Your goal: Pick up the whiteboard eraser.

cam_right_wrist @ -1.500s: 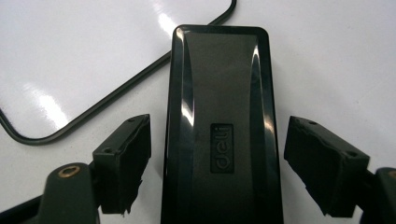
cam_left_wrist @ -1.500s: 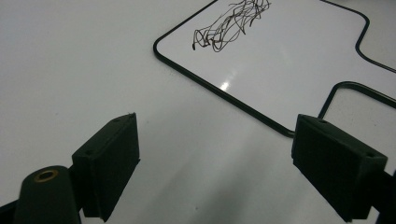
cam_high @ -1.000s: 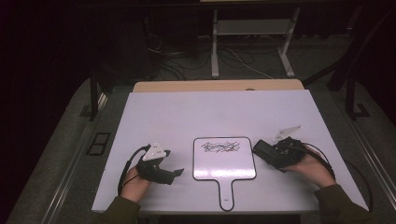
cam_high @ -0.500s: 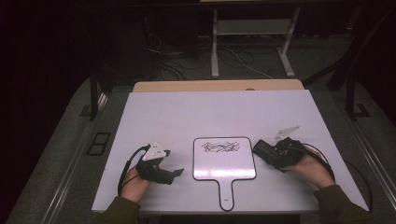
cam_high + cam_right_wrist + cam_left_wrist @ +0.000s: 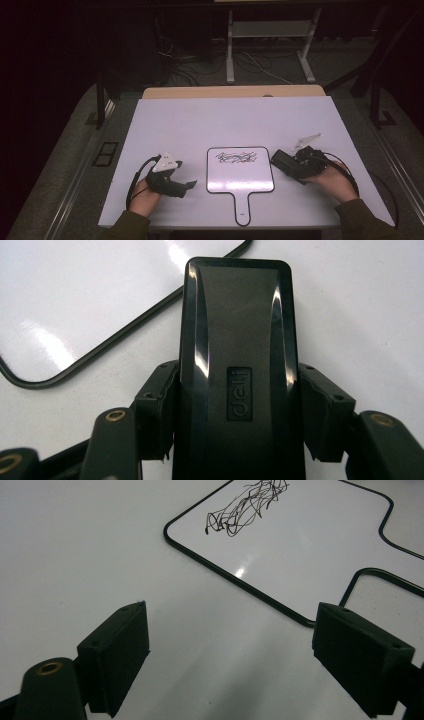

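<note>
Landmark: the small paddle-shaped whiteboard (image 5: 240,170) lying flat at the near middle of the white table (image 5: 200,125).

Right gripper (image 5: 283,161): held low over the table just right of the whiteboard, the hand (image 5: 332,177) behind it with the forearm coming in from the near edge. Jaws point left toward the whiteboard's right edge. They have just been closing and now clamp a black eraser (image 5: 239,365) from both sides; in the right gripper view both pads press flat on its long edges.

Left gripper (image 5: 189,185): resting just left of the whiteboard, hand (image 5: 146,195) wrapped around the body, grey three-cornered plate on top. Jaws point right toward the whiteboard's near-left corner. In the left gripper view they stand wide apart with only bare table between them.

Eraser: glossy black, oblong, rounded corners, a raised centre panel with an embossed "deli" mark. It lies just right of the whiteboard, long axis toward the board's black rim; whether it touches the rim cannot be told.

Whiteboard: white face, thin black rim, short handle toward the person, a tangle of black scribble (image 5: 236,158) in its upper half.
</note>
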Demonstrator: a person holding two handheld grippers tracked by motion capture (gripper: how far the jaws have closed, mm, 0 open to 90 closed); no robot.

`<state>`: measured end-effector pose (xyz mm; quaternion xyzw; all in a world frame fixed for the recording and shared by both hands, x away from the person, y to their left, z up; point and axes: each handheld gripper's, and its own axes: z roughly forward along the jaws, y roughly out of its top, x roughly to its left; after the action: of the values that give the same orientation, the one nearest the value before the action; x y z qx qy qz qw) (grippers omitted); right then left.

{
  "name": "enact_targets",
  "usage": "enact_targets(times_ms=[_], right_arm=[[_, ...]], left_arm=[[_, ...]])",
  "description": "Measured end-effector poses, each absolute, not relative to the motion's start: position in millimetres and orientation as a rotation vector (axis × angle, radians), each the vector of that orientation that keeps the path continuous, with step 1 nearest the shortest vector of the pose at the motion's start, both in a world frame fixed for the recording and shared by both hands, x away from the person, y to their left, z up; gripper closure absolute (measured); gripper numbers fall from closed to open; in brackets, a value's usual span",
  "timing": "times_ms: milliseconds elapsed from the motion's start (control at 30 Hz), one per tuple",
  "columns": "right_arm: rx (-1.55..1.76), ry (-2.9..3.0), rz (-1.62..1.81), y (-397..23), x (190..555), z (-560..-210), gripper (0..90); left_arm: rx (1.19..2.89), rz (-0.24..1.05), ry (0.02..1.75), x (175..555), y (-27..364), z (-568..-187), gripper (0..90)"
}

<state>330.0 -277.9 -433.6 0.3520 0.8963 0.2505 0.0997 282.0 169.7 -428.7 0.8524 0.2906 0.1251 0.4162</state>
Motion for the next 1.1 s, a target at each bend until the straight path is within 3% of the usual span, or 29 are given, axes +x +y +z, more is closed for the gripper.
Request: enact_targets(times_ms=[1100], right_arm=[[1.084,2.587,0.853,-285,330,-420,38.8]], left_arm=[[2.148,0.312,0.73,283,169,-429,14.1]])
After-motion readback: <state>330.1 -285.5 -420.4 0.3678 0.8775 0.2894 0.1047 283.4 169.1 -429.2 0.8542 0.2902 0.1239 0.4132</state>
